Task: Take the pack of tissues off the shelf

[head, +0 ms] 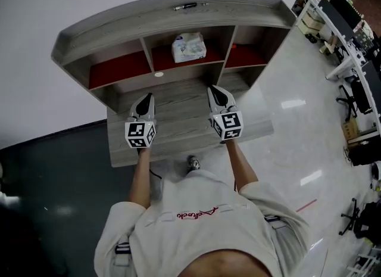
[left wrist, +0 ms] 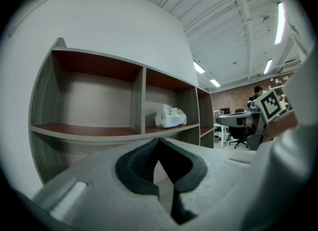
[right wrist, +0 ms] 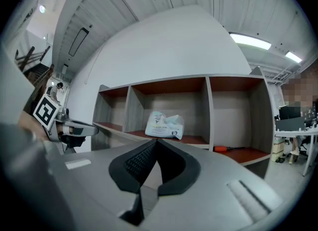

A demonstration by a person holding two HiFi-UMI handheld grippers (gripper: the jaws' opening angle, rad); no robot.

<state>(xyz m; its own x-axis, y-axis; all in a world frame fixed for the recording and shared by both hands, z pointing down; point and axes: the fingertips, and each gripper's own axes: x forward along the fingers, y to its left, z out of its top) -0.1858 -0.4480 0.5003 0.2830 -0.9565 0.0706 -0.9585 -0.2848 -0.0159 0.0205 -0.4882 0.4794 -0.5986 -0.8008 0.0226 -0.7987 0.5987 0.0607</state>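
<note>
Crinkled plastic tissue pack (head: pixel 189 47), woodgrain shelf (head: pixel 178 13)

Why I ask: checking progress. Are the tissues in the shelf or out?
In. The tissues lie in the shelf's middle compartment; left gripper and right gripper, both shut and empty, are short of it.

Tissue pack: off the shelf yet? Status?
Nothing done yet: the pack of tissues lies in the middle compartment of the shelf. In hand: nothing; left gripper and right gripper are both shut and empty, over the desk in front. Left: reach in, open, grip the pack, pull it out.
</note>
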